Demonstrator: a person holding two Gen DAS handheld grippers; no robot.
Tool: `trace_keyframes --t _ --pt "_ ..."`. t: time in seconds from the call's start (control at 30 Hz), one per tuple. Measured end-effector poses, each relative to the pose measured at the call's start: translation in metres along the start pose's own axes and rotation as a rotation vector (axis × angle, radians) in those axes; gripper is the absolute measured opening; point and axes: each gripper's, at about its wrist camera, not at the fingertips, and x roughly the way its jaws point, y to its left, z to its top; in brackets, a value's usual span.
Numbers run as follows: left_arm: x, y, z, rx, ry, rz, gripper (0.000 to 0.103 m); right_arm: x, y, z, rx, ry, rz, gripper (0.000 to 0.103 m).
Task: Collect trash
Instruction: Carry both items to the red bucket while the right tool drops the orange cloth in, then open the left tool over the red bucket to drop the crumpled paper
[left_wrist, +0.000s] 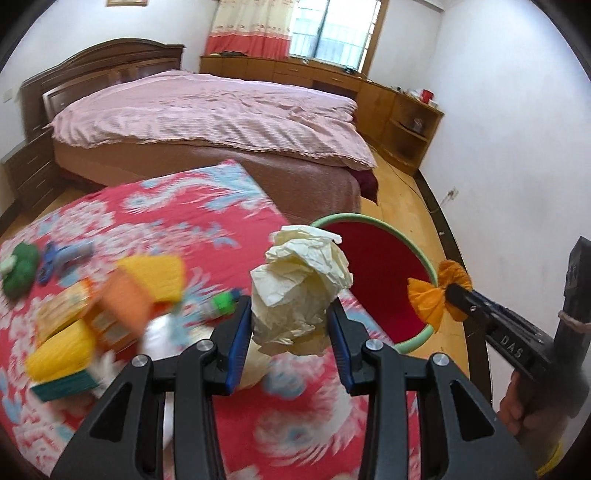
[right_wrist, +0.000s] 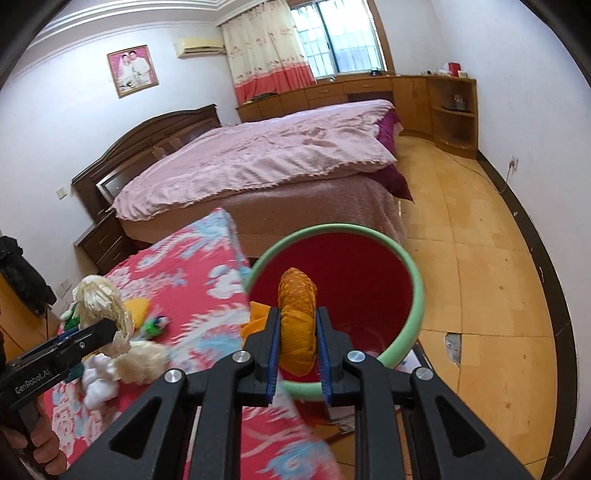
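Two hand-held grippers: left (left_wrist: 290, 319), right (right_wrist: 298, 332). One cream paper wad (left_wrist: 299, 284). One orange wad (right_wrist: 297, 325). One red bin (right_wrist: 406, 258). One bed (right_wrist: 258, 162).

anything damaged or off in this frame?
One thing: a floor tile right of the red bin has a chipped patch showing grey underneath. The rest looks normal: the left tongs grip a cream paper wad, the right tongs an orange wad over the bin.

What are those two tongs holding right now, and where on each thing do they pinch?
The left tongs pinch a crumpled cream paper ball at its lower sides. The right tongs squeeze an orange paper wad around its middle.
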Motion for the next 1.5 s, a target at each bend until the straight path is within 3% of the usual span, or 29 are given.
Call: trace_keyframes --t 0.2,0.43,0.5,0.6,0.83,1.1,1.43,1.47,1.5 --pt "0.047 -0.032 0.013 0.056 0.042 -0.027 0.040 0.026 -0.031 0.007 0.042 0.025 0.002 0.021" --pt "0.083 -0.052 0.023 0.088 0.076 -0.016 0.041 0.041 -0.052 0.010 0.059 -0.005 -0.019 0.023" --pt "0.088 -0.054 0.024 0.090 0.085 -0.005 0.047 0.044 -0.055 0.010 0.067 0.001 -0.014 0.024" --pt "0.091 -0.052 0.026 0.088 0.082 0.030 0.054 0.051 -0.060 0.010 0.076 0.006 -0.004 0.031" --pt "0.086 -0.051 0.030 0.091 0.046 0.028 0.056 0.054 -0.062 0.010 0.103 0.010 0.024 0.043" --pt "0.081 -0.054 0.032 0.099 0.034 0.019 0.056 0.047 -0.064 0.009 0.116 0.001 0.021 0.045" --pt "0.103 -0.041 0.036 0.068 0.069 0.073 0.056 0.039 -0.069 0.011 0.124 -0.017 0.023 0.046" --pt "0.107 -0.040 0.036 0.066 0.080 0.067 0.055 0.040 -0.070 0.011 0.125 -0.017 0.022 0.046" --pt "0.108 -0.040 0.036 0.065 0.081 0.059 0.037 0.040 -0.071 0.011 0.126 -0.016 0.022 0.046"
